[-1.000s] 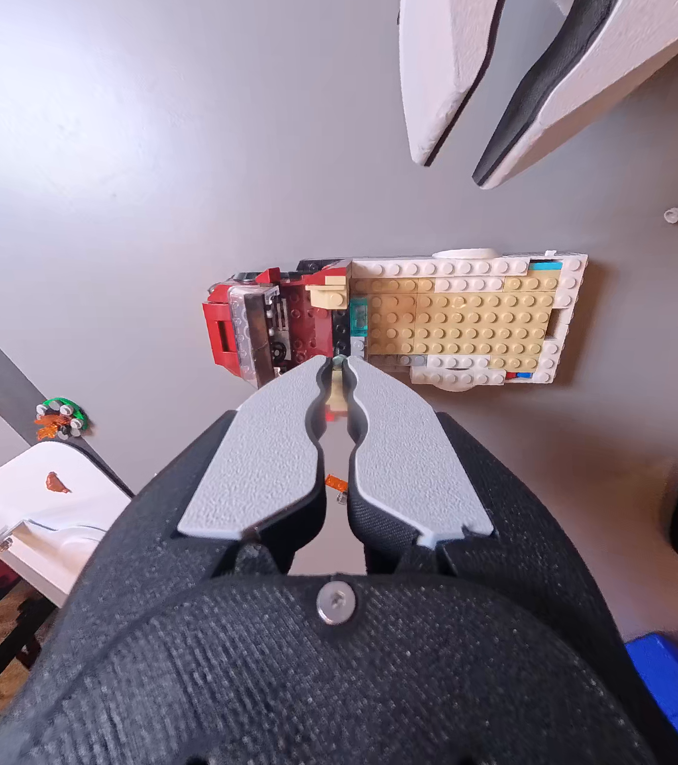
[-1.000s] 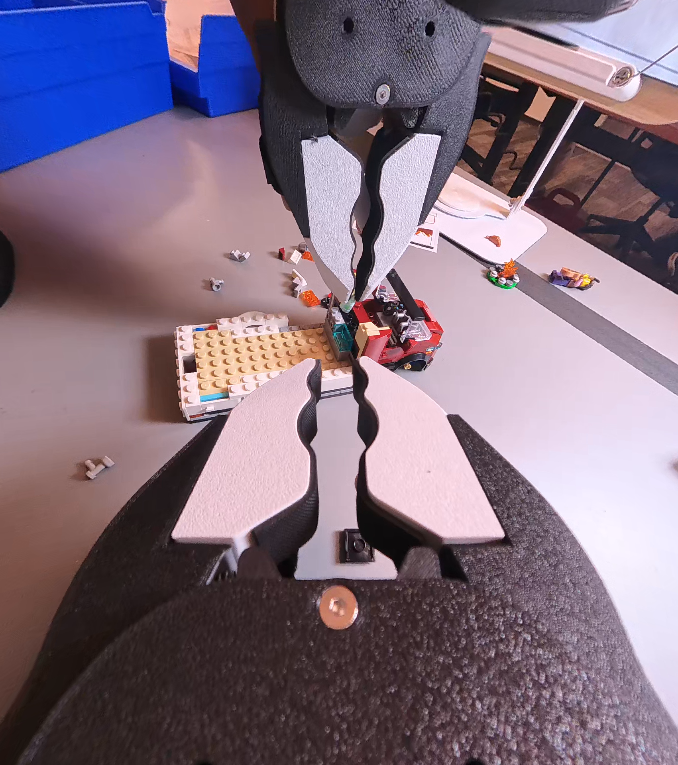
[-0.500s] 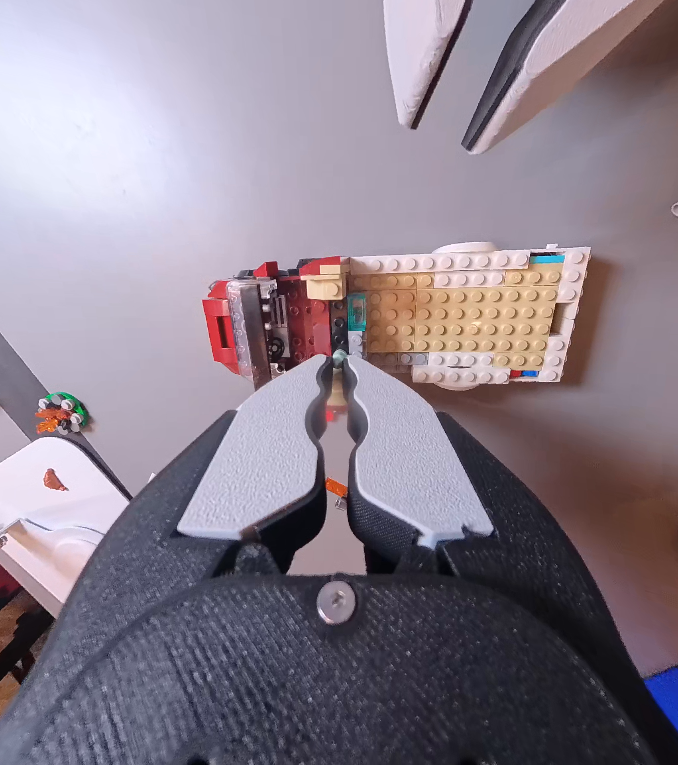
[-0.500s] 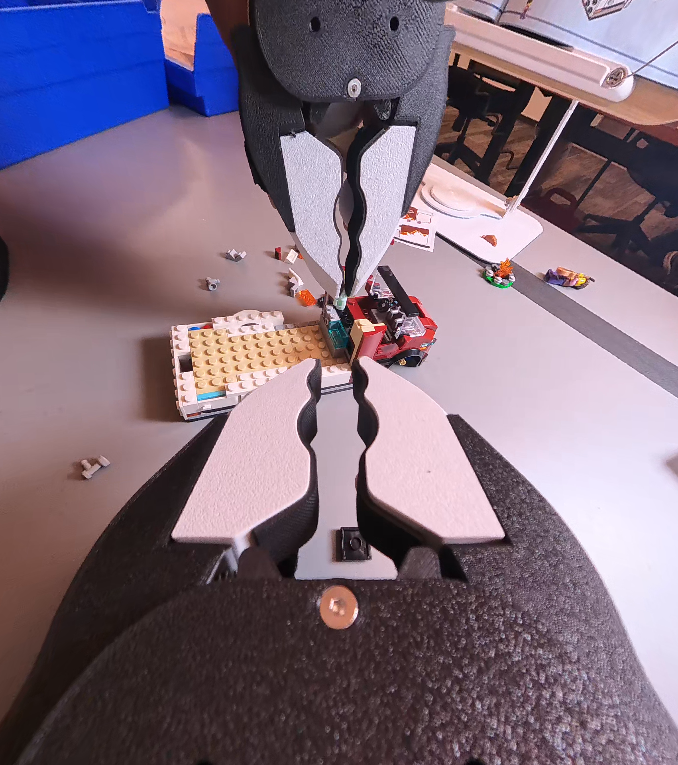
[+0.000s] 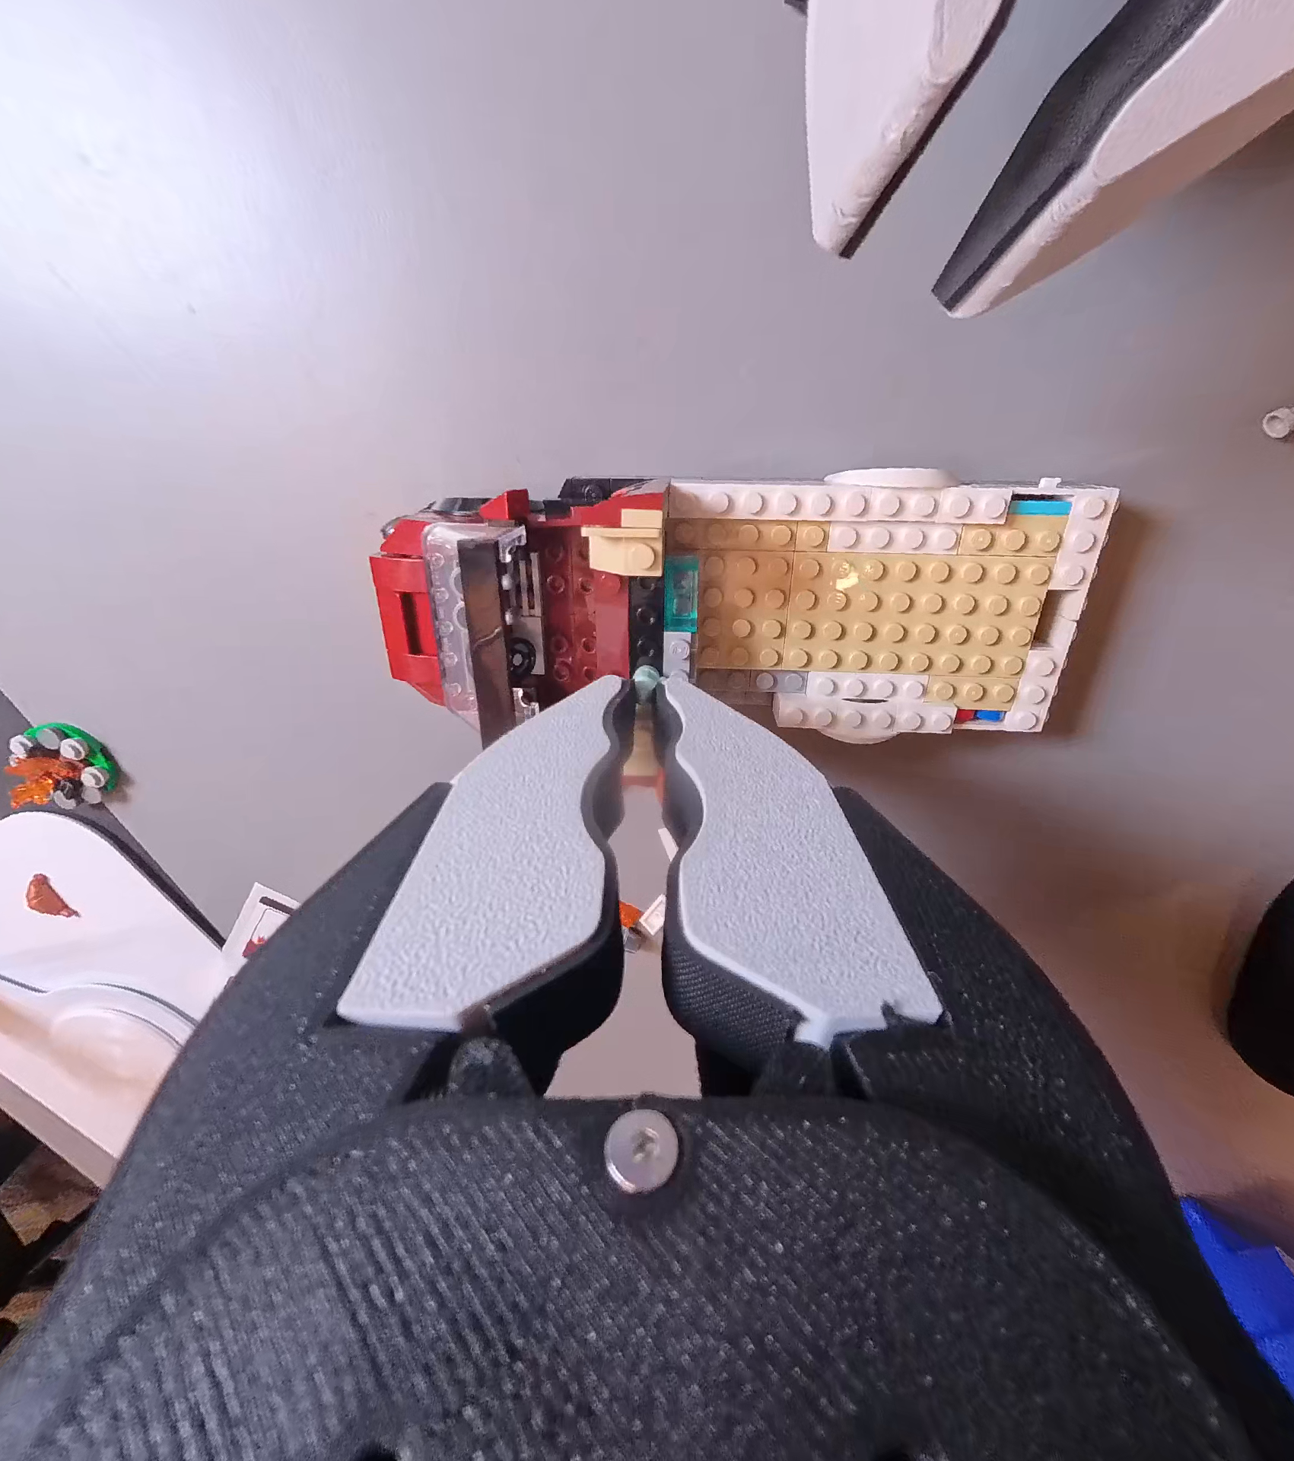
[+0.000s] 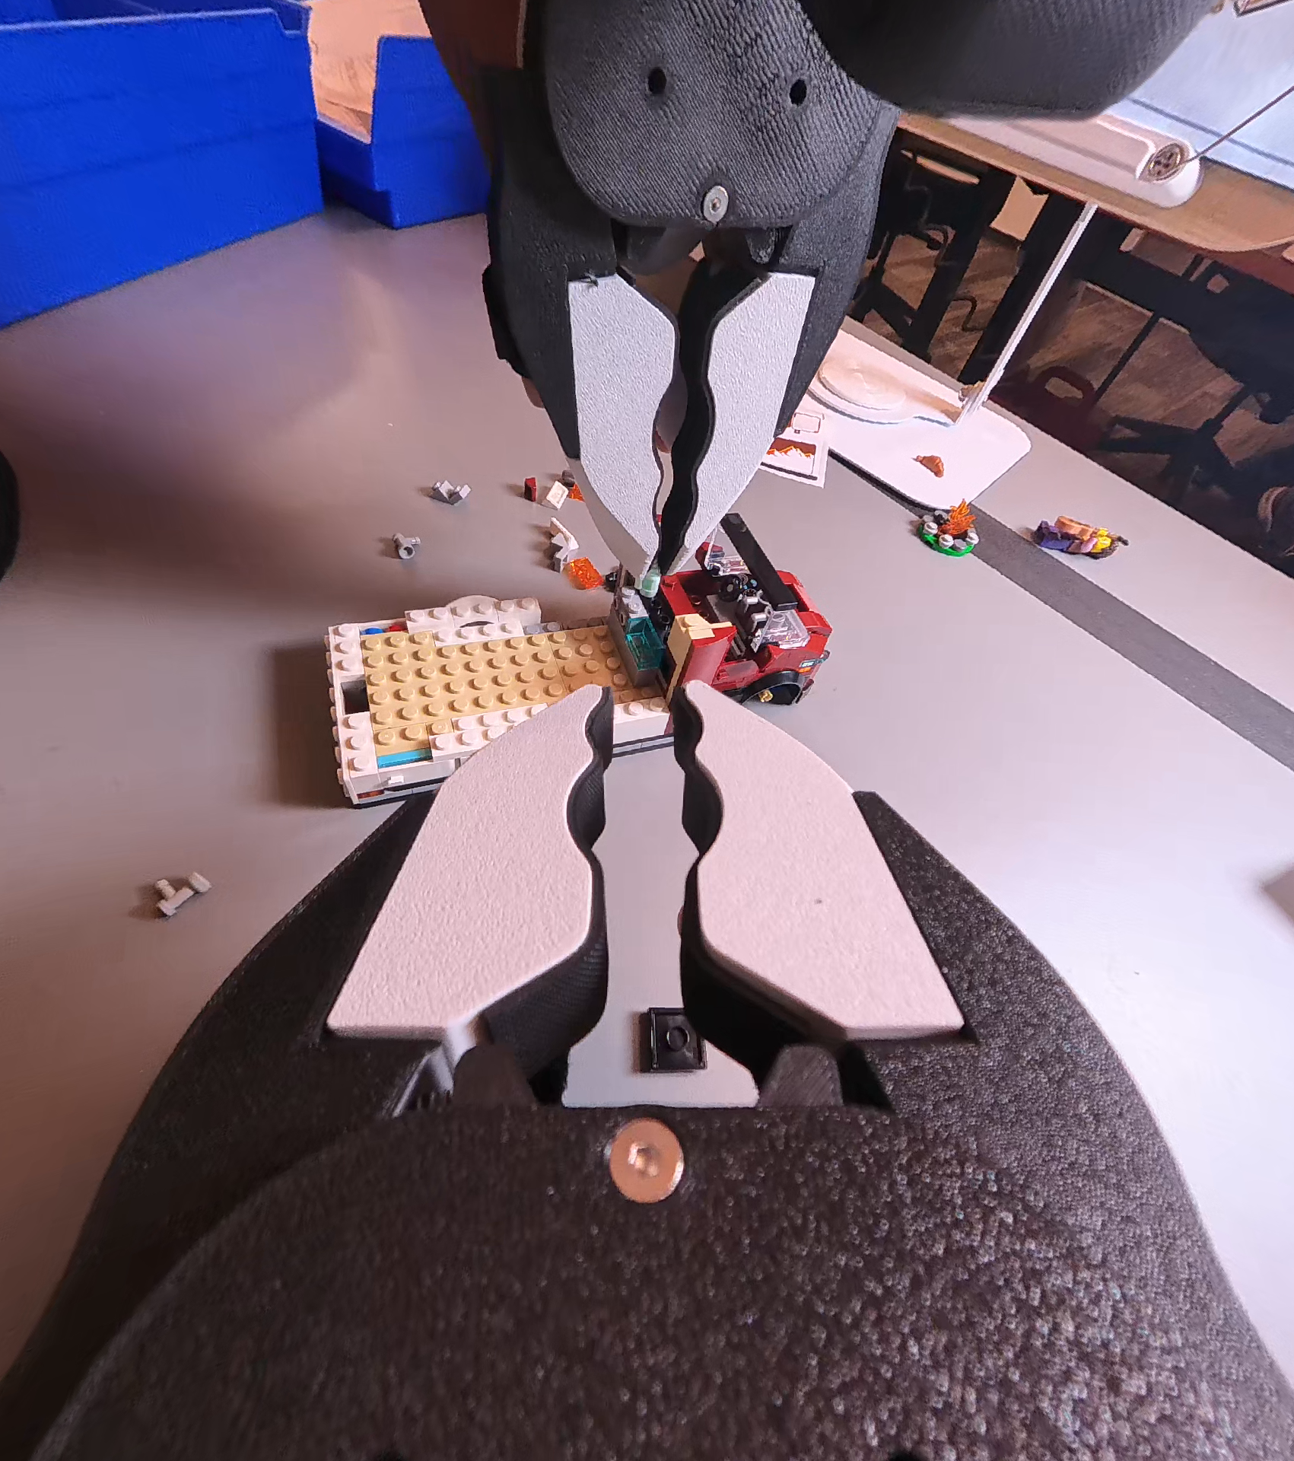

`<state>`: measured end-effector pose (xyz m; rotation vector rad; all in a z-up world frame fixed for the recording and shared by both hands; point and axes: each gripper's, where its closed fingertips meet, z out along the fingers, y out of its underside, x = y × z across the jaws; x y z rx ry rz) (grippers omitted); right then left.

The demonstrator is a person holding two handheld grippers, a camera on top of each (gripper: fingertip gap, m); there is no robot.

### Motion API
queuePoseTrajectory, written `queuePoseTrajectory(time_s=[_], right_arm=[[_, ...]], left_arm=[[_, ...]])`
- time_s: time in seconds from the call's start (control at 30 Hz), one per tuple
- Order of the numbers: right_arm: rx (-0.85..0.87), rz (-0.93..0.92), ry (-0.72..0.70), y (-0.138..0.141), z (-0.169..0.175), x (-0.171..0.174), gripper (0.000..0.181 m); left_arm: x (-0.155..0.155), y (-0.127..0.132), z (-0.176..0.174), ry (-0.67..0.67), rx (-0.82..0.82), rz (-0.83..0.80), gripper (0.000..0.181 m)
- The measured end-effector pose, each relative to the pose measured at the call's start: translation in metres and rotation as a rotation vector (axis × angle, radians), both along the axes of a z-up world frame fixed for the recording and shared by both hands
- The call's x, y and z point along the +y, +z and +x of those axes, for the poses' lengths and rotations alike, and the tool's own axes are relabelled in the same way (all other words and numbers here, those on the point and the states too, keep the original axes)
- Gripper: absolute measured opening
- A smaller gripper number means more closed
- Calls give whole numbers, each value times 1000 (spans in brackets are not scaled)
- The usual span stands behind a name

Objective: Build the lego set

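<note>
The left gripper pinches a small pale green piece, its lower part hidden between the fingertips, just above the truck model on the grey table. The right gripper stands slightly spread, empty, beside the model. Blue bins lie beyond.

The left gripper had a black, finely ribbed housing filling the lower part of its frame, with one silver screw at centre. Its two fingers were flat, pale grey, grainy plates with wavy inner edges lined in black. The right gripper had a coarser, pebbled black housing, a similar silver screw, and off-white fingers of the same wavy outline, backed with black padding.
</note>
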<state>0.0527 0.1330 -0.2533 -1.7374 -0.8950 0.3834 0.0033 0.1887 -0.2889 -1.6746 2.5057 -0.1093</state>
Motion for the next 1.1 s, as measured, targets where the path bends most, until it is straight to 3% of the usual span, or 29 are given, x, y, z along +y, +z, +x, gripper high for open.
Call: queuePoseTrajectory(time_s=[0.3,0.37,0.53,0.8,1.1], right_arm=[[3,21,-5,4,1,0,14],[4,21,-6,5,1,0,14],[11,25,-6,6,2,0,15],[14,29,-16,7,4,2,15],[22,19,-55,5,12,9,16]], left_arm=[[0,1,1,-1,-2,39,5],[-5,4,3,27,-48,3,23],[-12,36,20,78,-308,19,34],[-39,90,20,311,-878,-81,28],[-42,68,-32,655,-1193,-84,18]])
